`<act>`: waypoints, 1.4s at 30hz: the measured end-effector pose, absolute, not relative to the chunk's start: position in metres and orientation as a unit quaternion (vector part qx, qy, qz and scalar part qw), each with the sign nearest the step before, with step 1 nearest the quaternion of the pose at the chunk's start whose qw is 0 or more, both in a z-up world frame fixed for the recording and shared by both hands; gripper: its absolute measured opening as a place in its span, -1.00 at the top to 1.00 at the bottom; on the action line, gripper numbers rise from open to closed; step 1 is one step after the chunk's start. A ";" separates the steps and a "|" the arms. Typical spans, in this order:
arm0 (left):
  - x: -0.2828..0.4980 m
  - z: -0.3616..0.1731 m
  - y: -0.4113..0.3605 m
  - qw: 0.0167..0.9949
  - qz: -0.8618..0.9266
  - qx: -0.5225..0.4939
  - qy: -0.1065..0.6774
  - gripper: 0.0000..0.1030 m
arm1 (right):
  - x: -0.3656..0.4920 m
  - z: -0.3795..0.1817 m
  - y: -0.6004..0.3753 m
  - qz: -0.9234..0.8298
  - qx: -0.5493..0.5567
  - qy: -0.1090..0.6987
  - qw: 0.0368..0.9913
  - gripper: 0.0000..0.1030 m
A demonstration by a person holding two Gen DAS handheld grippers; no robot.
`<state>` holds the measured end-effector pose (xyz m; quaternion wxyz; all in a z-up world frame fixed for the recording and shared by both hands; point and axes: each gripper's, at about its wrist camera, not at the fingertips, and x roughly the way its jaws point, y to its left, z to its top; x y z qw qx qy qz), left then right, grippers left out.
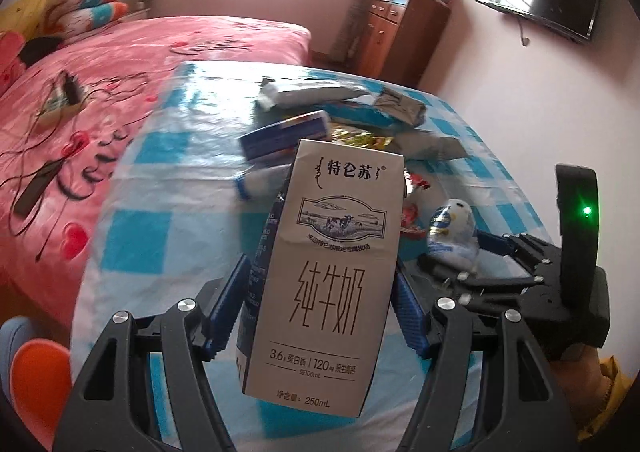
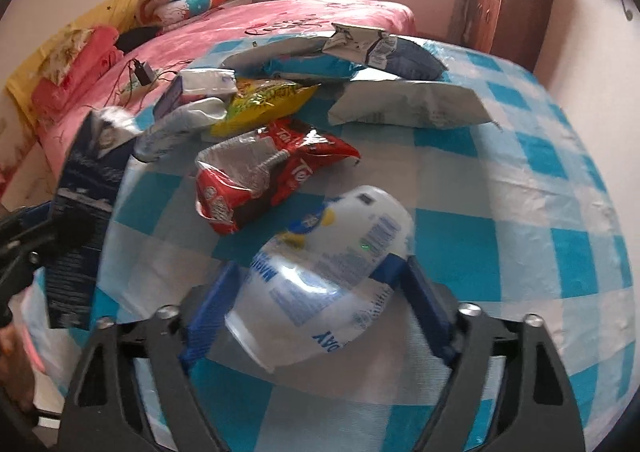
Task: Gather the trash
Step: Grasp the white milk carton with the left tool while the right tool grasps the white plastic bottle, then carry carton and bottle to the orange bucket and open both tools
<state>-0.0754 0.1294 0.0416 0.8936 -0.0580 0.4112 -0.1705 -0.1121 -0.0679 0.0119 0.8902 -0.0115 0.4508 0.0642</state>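
Step in hand: both grippers appear to be carrying one piece of trash each away from the pile; no bin shows in either view, so where they go I cannot tell.
Left gripper: closed on the milk carton, blue pads pressing its two narrow sides at about mid-height.
Right gripper: closed on the plastic cup, pads on opposite sides of its soft wall.
Milk carton axis: long axis upright, roughly square to the fingers, top edge up and leaning slightly away from the camera, printed face toward the camera.
Plastic cup axis: lying tilted across the jaws, closed rounded end pointing up and away to the right, open rim toward the camera, lower left.
Where they are: both held above the checked tabletop, just in front of the wrapper pile.
Doing it well: keep the carton upright in case dregs remain; squeeze the cup only lightly, since its thin wall would likely buckle and slip.
Risk: the two grippers are close together, so a sideways swing could knock them.
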 end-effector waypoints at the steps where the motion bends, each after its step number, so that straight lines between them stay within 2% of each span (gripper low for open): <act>1: -0.077 0.040 0.132 0.894 -0.167 -0.060 0.413 -0.32 | -0.113 0.012 -0.071 0.070 -0.005 0.449 0.891 -0.50; 3: -0.080 0.037 0.139 0.891 -0.162 -0.068 0.419 -0.32 | -0.114 0.012 -0.076 0.069 0.001 0.446 0.892 -0.46; 6: -0.086 0.031 0.151 0.889 -0.152 -0.077 0.425 -0.32 | -0.116 0.014 -0.080 0.058 -0.003 0.442 0.895 0.10; 12: -0.093 0.018 0.166 0.882 -0.146 -0.094 0.438 -0.32 | -0.121 0.016 -0.090 0.070 0.017 0.447 0.892 0.15; 14: -0.097 0.017 0.167 0.882 -0.145 -0.095 0.438 -0.32 | -0.122 0.017 -0.095 0.070 0.030 0.448 0.891 0.10; 15: -0.098 0.016 0.169 0.882 -0.146 -0.097 0.438 -0.32 | -0.121 0.017 -0.097 0.068 0.034 0.449 0.890 -0.09; 16: -0.100 0.016 0.170 0.882 -0.146 -0.098 0.438 -0.32 | -0.121 0.018 -0.101 0.058 0.036 0.449 0.891 -0.37; 18: -0.101 0.016 0.171 0.882 -0.147 -0.101 0.437 -0.32 | -0.121 0.018 -0.105 0.041 0.034 0.445 0.894 -0.55; 27: -0.108 0.015 0.173 0.882 -0.149 -0.106 0.434 -0.32 | -0.112 0.013 -0.102 0.013 0.032 0.446 0.895 -0.61; 29: -0.110 0.015 0.174 0.882 -0.151 -0.108 0.434 -0.32 | -0.111 0.012 -0.099 0.005 0.014 0.442 0.897 -0.50; 31: -0.111 0.015 0.174 0.882 -0.153 -0.109 0.432 -0.32 | -0.112 0.014 -0.098 0.000 0.003 0.437 0.900 0.02; 34: -0.113 0.016 0.176 0.882 -0.156 -0.115 0.430 -0.32 | -0.114 0.014 -0.100 0.002 0.003 0.436 0.900 0.18; 42: -0.116 0.016 0.182 0.883 -0.160 -0.123 0.423 -0.32 | -0.128 0.025 -0.105 0.013 0.014 0.410 0.912 0.32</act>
